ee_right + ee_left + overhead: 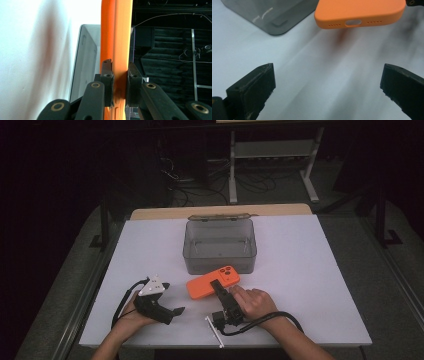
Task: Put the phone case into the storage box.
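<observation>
Orange is what I track first: the orange phone (pixel 212 283) sits just in front of the grey box (pixel 220 245), near its front wall, held a little off the white table (pixel 310 270) to judge by the shadow under it in the left gripper view. My right gripper (pixel 218 287) is clamped on the phone's edge on the side away from the box; in the right gripper view both pads press its two faces. My left gripper (pixel 172 312) rests farther from the box, to the phone's left, jaws spread wide with nothing between them and pointed at the phone's port end.
</observation>
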A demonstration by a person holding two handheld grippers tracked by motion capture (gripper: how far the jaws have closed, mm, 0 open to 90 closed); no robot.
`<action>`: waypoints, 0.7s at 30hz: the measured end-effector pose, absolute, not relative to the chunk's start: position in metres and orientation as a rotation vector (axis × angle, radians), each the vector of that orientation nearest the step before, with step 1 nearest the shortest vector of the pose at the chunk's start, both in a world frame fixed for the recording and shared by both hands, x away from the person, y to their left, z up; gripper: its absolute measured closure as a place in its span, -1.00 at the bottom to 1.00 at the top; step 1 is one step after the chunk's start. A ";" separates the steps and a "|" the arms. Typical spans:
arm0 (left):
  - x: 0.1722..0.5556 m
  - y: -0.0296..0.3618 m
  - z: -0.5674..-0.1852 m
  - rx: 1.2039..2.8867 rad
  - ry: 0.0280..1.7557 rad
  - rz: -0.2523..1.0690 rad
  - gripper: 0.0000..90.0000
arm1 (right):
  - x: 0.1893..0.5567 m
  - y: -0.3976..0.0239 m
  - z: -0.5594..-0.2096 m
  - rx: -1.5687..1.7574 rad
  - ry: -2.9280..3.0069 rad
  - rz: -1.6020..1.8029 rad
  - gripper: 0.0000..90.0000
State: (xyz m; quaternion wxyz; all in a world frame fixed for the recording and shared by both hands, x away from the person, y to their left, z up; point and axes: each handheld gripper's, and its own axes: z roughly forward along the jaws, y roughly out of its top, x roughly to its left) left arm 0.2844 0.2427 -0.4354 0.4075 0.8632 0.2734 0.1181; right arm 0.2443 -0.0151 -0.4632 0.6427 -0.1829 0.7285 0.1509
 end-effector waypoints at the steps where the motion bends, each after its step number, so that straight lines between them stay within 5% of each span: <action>1: 0.285 0.243 -0.435 2.177 0.689 0.299 -1.00 | 0.244 -0.015 -0.463 -0.413 1.662 0.346 0.75; 21: 0.286 0.240 -0.436 2.195 0.697 0.269 -1.00 | 0.245 -0.016 -0.459 -0.357 1.706 0.397 0.75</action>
